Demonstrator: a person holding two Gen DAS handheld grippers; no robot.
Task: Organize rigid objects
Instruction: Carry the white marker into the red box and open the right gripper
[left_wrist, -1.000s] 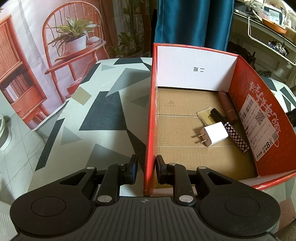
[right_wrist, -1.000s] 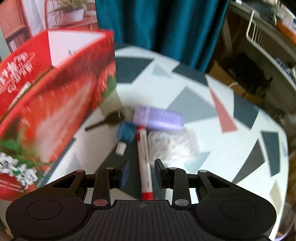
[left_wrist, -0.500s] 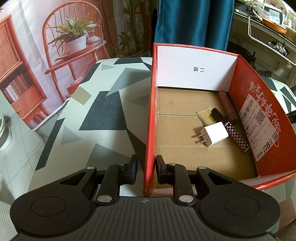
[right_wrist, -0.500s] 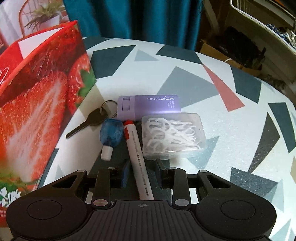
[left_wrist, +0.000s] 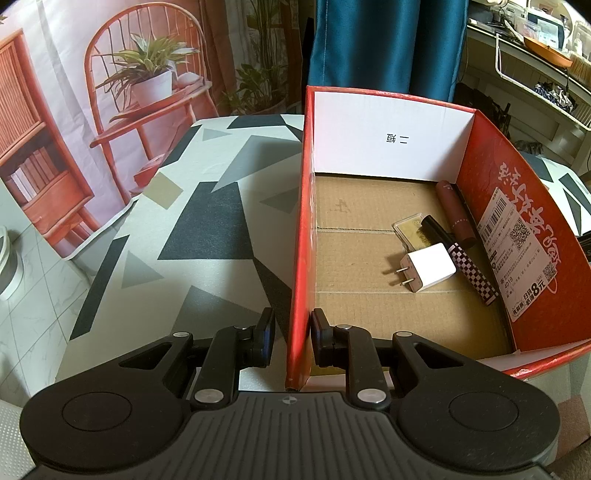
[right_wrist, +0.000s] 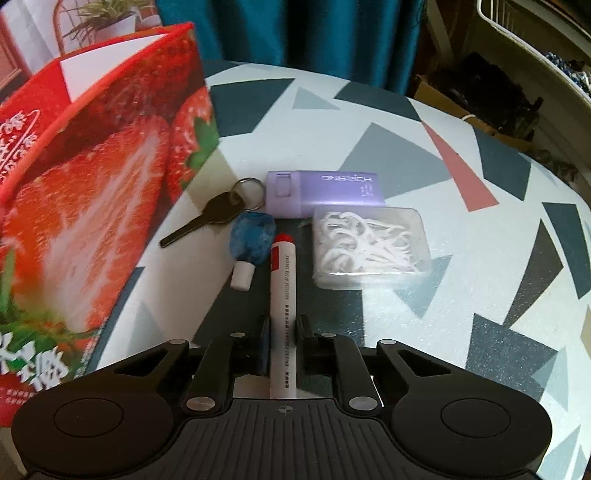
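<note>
A red strawberry-print carton (left_wrist: 301, 221) stands open on the patterned table. My left gripper (left_wrist: 292, 321) is shut on the carton's near left wall, one finger outside and one inside. In the carton lie a white charger plug (left_wrist: 428, 267), a checkered pen (left_wrist: 469, 267), a maroon tube (left_wrist: 456, 214) and a small clear case (left_wrist: 412, 230). In the right wrist view, my right gripper (right_wrist: 282, 326) is closing, and its pads press the sides of a white marker with a red cap (right_wrist: 282, 280). The marker lies on the table and points away from me.
Around the marker lie a dark key on a ring (right_wrist: 214, 214), a small blue bottle (right_wrist: 253, 240), a purple case (right_wrist: 325, 192) and a clear box of floss picks (right_wrist: 369, 247). The carton's outer wall (right_wrist: 110, 192) rises close on the left. Teal curtain behind.
My right gripper has moved in over the marker, and its jaws have closed from a wider gap onto the marker's body. The left gripper and the carton have not moved.
</note>
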